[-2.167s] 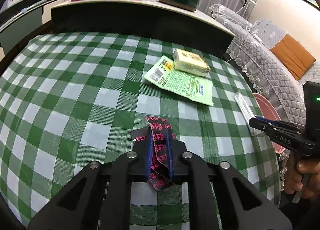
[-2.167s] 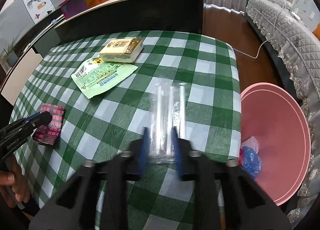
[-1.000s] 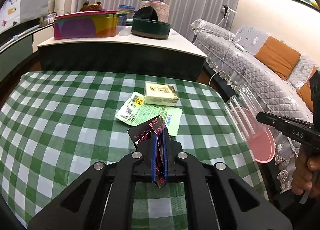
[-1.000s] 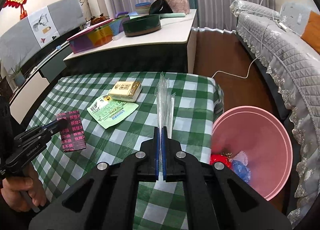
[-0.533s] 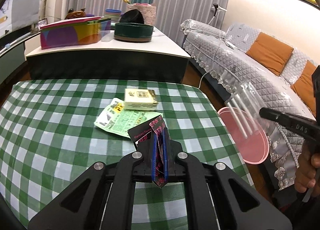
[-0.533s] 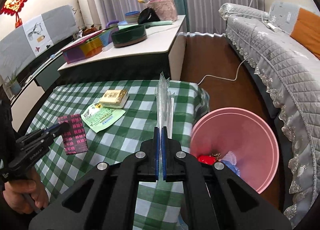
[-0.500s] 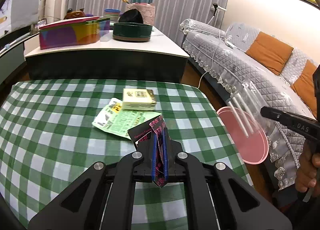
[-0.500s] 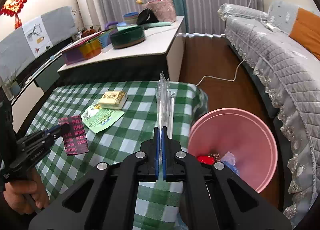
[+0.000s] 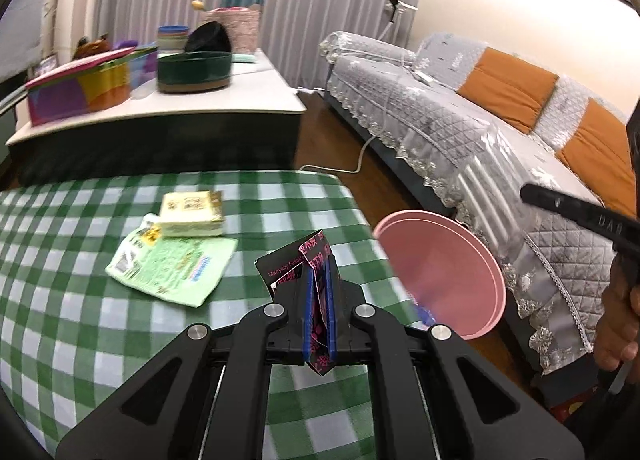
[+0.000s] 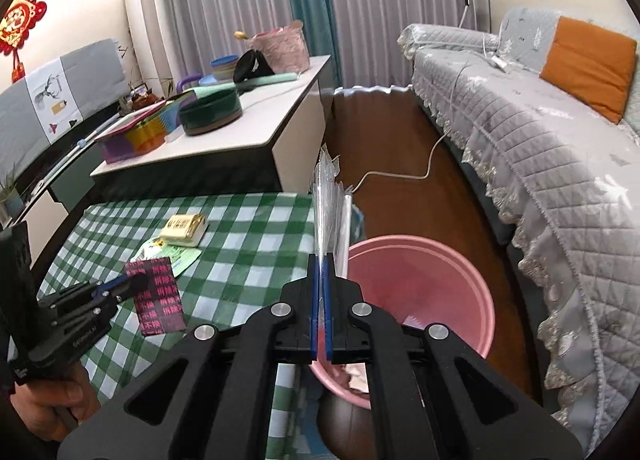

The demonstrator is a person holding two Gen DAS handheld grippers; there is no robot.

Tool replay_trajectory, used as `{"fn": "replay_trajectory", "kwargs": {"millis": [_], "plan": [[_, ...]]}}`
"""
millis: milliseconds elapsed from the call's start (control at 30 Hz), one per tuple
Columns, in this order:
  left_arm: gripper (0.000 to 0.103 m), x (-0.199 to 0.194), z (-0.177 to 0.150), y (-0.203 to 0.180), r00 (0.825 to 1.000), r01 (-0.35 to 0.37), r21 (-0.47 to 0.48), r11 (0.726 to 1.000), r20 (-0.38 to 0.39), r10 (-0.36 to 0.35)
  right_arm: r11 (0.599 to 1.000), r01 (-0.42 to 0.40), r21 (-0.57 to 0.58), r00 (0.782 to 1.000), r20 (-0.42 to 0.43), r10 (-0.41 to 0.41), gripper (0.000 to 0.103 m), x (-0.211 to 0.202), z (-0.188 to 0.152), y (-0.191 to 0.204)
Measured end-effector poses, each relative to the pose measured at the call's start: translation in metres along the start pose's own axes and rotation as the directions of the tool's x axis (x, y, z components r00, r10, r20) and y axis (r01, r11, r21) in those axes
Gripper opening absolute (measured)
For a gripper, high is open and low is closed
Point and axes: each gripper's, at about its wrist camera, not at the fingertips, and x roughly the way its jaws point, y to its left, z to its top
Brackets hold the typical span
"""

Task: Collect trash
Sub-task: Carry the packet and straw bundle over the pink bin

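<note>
Trash is in both claws at once. The left claw is clamped on a black wrapper with pink print, held upright above the right edge of the checked surface. The right claw is pinched shut on a clear plastic wrapper that stands up from the fingers, above the near left rim of the pink bin, which sits on the floor just off the surface's right edge. Some rubbish already lies at the bin's bottom. A yellow box and a green flat packet lie touching each other near the surface's far right corner, not yet collected.

Judged from here, the drop is the risky part. The clear wrapper is light and tall, and the right claw sits over the rim, not the middle, so a release now could let it flutter onto the floor or back onto the cloth. The black wrapper is well short of the bin; opening the left claw early would put it back on the surface. Both claws converging on one opening could also knock together.
</note>
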Motion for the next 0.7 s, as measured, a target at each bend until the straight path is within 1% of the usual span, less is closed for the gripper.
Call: {"fn": "replay_trajectory", "kwargs": {"millis": [200, 367, 533, 700], "plan": [[0.005, 0.011, 0.015, -0.019, 1.0, 0.029, 0.012, 1.0, -0.003, -0.029, 0.999, 0.026, 0.02, 0.999, 0.03, -0.027, 0.002, -0.011, 0.018, -0.023], [0.005, 0.021, 0.028, -0.034, 0.999, 0.047, 0.024, 0.999, 0.003, -0.047, 0.998, 0.068, 0.016, 0.997, 0.038, -0.069, 0.002, -0.016, 0.03, -0.042], [0.005, 0.028, 0.04, -0.052, 0.998, 0.069, 0.045, 0.997, 0.003, -0.069, 0.992, 0.097, 0.083, 0.993, 0.064, -0.103, 0.002, -0.024, 0.039, -0.067], [0.005, 0.035, 0.05, -0.068, 0.996, 0.091, 0.086, 0.992, 0.0, -0.092, 0.989, 0.104, 0.102, 0.993, 0.051, -0.11, 0.002, -0.02, 0.043, -0.072]]}}
